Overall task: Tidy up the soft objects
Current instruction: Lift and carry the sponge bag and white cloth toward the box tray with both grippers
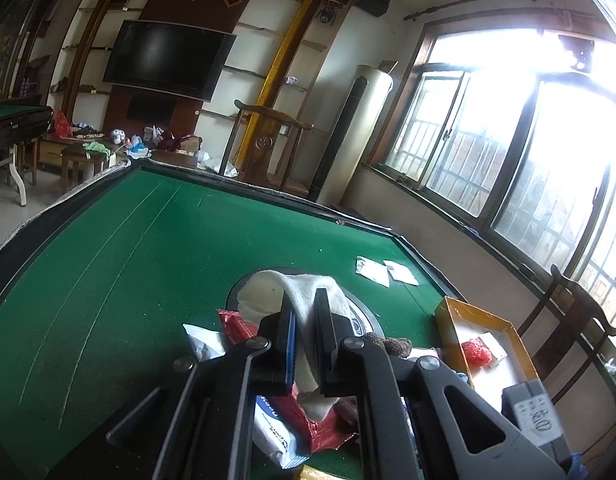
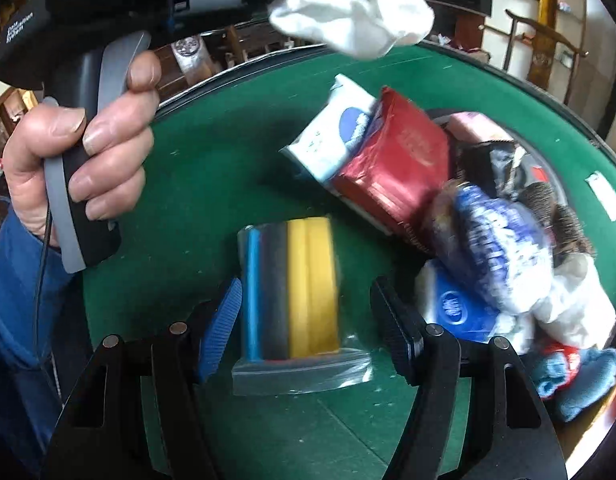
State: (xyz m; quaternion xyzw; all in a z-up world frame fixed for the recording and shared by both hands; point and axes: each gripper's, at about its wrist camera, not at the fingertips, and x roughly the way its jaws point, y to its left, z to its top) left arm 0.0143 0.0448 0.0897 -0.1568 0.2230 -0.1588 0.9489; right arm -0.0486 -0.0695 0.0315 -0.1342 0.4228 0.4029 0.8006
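Observation:
My left gripper is shut on a white sock, which hangs over the green table above a pile of packets. In the right wrist view a hand grips that tool's handle, and the same white sock dangles at the top. My right gripper points steeply down and stands open. A clear zip bag of blue, grey and yellow sponges lies on the felt between its fingers, and the pads do not touch it.
Right of the bag lies a heap: a red packet, a white-and-blue tissue pack, a blue knitted item, another white sock and a blue cloth. An orange box and a remote sit at the right edge.

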